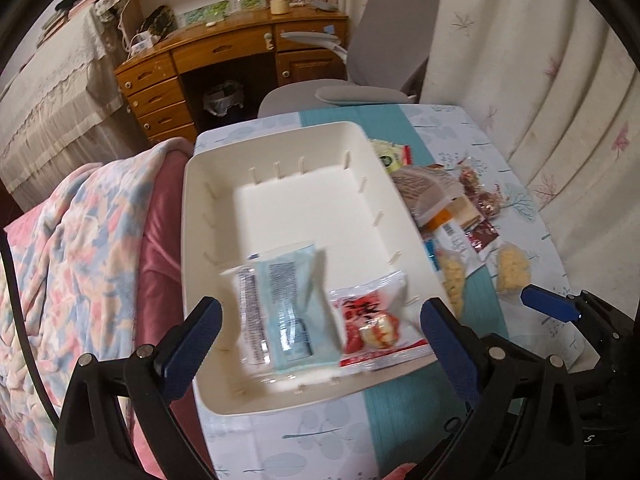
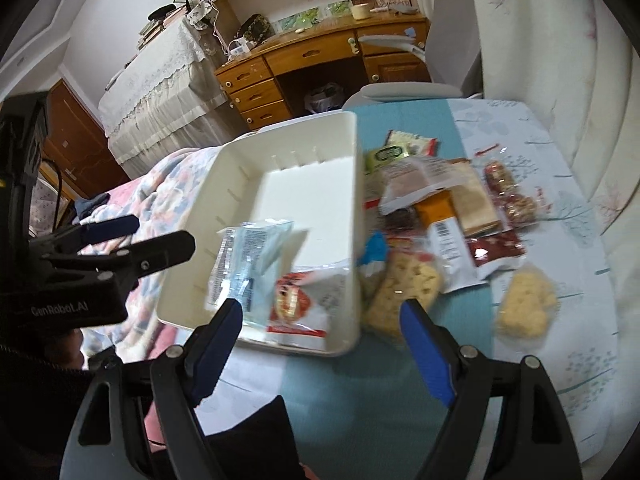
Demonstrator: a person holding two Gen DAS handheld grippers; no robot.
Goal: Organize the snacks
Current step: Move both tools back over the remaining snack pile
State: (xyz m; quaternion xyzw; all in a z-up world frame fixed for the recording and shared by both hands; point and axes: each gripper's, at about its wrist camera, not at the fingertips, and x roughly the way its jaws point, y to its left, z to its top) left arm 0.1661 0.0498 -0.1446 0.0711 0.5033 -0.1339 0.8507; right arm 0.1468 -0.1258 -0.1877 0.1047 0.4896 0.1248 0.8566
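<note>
Now, step in hand: two packets lie in the bin; both grippers hang empty above it, and the next pick, by judgement, is from the pile.
Bin: white bin (image 1: pixel 280 216) on the table (image 1: pixel 516 216), at its left edge beside a blanket (image 1: pixel 80 240); long axis runs away from the cameras.
In the bin: blue packet (image 1: pixel 288 304) and red packet (image 1: pixel 372 324) side by side at the near end, touching or nearly so; far end bare.
Pile: loose snacks (image 2: pixel 448 208) on the cloth just right of the bin's right wall, spreading away from it.
Nearest snack: cracker bag (image 2: pixel 404 288), touching or just beside the bin's near right corner; long axis slants up and to the right in the right wrist view.
Second cracker bag: (image 2: pixel 524 304), further right, apart from the first.
Left gripper: (image 1: pixel 320 336) jaws wide, nothing between the pads; it hangs over the blue packet, with the bin between it and the pile.
Right gripper: (image 2: pixel 320 340) jaws spread, holding nothing; the bin's near right corner lies between the tips, the first cracker bag just inside the right finger.
Nearer hand: the right, by judgement; a short shift right would centre the bag.
Risk: thin crinkly film and an unsure touch with the bin wall; a finger may catch the wall.
</note>
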